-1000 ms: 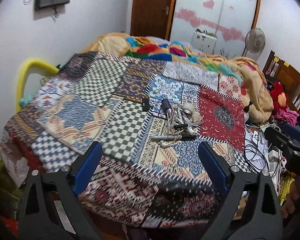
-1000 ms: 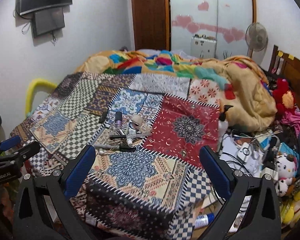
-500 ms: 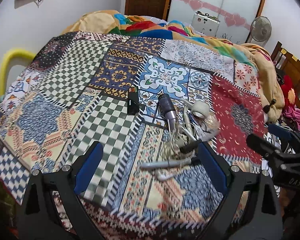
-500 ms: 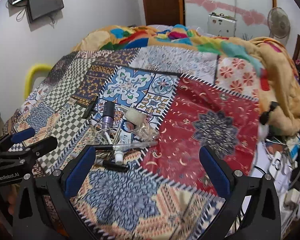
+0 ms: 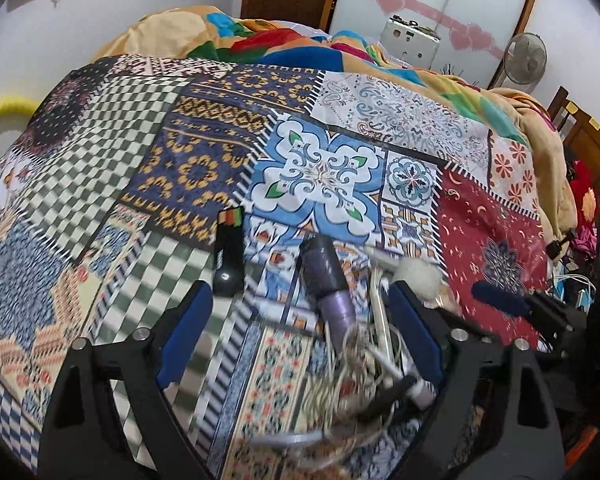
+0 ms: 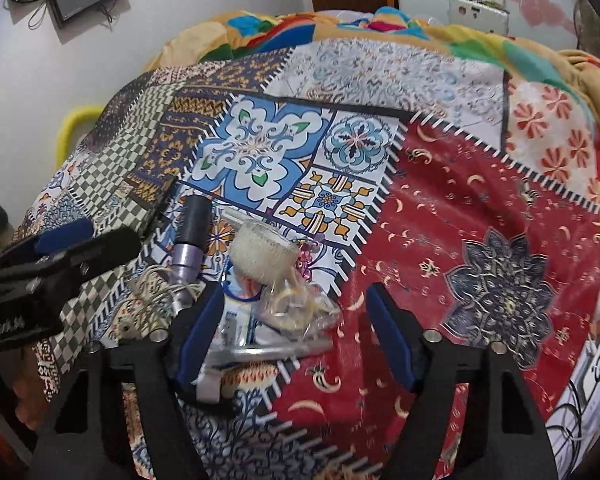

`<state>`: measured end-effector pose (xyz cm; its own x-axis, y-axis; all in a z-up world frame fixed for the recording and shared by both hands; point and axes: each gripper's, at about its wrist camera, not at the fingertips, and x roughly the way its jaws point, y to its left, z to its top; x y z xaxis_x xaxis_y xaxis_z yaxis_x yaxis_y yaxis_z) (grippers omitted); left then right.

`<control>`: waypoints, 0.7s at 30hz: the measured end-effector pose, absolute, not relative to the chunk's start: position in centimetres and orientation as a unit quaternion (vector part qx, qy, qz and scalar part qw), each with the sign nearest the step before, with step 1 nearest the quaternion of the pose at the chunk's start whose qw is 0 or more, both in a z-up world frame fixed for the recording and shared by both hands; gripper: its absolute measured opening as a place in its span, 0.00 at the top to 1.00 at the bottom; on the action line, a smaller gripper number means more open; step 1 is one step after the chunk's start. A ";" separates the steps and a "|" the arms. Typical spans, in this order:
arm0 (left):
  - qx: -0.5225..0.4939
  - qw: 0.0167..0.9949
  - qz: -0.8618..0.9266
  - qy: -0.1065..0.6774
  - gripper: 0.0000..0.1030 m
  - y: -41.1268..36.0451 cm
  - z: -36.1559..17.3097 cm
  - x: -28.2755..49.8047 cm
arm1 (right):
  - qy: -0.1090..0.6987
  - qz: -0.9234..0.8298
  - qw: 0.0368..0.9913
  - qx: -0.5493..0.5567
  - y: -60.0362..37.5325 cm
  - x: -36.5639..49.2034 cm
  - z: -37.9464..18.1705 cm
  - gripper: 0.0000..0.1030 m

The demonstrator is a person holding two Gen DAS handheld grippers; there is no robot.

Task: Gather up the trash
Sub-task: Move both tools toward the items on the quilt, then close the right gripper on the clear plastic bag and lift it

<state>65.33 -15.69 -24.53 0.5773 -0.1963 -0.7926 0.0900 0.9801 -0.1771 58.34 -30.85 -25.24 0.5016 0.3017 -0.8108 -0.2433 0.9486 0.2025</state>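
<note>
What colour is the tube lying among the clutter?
Purple tube with a black cap; left wrist view.

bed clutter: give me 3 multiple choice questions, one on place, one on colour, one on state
1. Where does the black remote lie?
A. on the quilt
B. on the floor
C. in a bin

2. What colour are the pads on the right hand-held gripper?
A. red
B. blue
C. yellow

3. Is the plastic wrapper gripped?
A. yes, lifted
B. yes, pinched flat
C. no, lying between the pads

Answers: A, it rests on a checked patch; B, both pads are blue; C, the closing jaws have gaps either side of it.
</note>
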 end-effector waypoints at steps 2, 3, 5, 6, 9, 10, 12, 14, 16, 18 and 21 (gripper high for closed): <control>-0.059 0.881 -0.084 0.463 0.22 -16.1 -25.1 66.3 | 0.484 0.159 0.860 0.031 -30.9 58.9 -25.9 0.42; -0.058 0.877 -0.090 0.469 0.23 -16.4 -25.5 66.8 | 0.489 0.160 0.857 0.034 -30.9 59.1 -26.2 0.44; -0.050 0.872 -0.098 0.476 0.25 -17.1 -26.2 67.6 | 0.494 0.160 0.853 0.045 -31.2 59.3 -26.7 0.46; -0.047 0.870 -0.092 0.482 0.30 -17.3 -26.6 67.9 | 0.494 0.159 0.853 0.053 -31.4 59.3 -26.8 0.47; -0.064 0.861 -0.086 0.497 0.40 -17.3 -27.7 68.8 | 0.491 0.151 0.856 0.053 -31.8 59.3 -26.8 0.65; -0.071 0.858 -0.086 0.502 0.46 -17.2 -28.0 69.0 | 0.491 0.155 0.855 0.054 -32.0 59.2 -26.8 0.65; -0.077 0.859 -0.080 0.499 0.50 -17.3 -28.3 69.3 | 0.491 0.156 0.855 0.056 -32.3 59.1 -26.9 0.66; -0.078 0.858 -0.084 0.500 0.69 -17.5 -28.4 69.5 | 0.489 0.151 0.857 0.053 -32.5 58.9 -26.8 0.66; -0.084 0.856 -0.094 0.501 0.73 -17.8 -28.3 69.7 | 0.486 0.145 0.860 0.049 -32.7 58.6 -26.7 0.65; -0.075 0.863 -0.090 0.491 0.73 -17.9 -27.8 69.4 | 0.487 0.142 0.861 0.043 -32.7 58.4 -26.6 0.63; -0.068 0.875 -0.092 0.471 0.74 -17.7 -26.4 68.6 | 0.496 0.148 0.855 0.034 -32.3 58.1 -26.7 0.55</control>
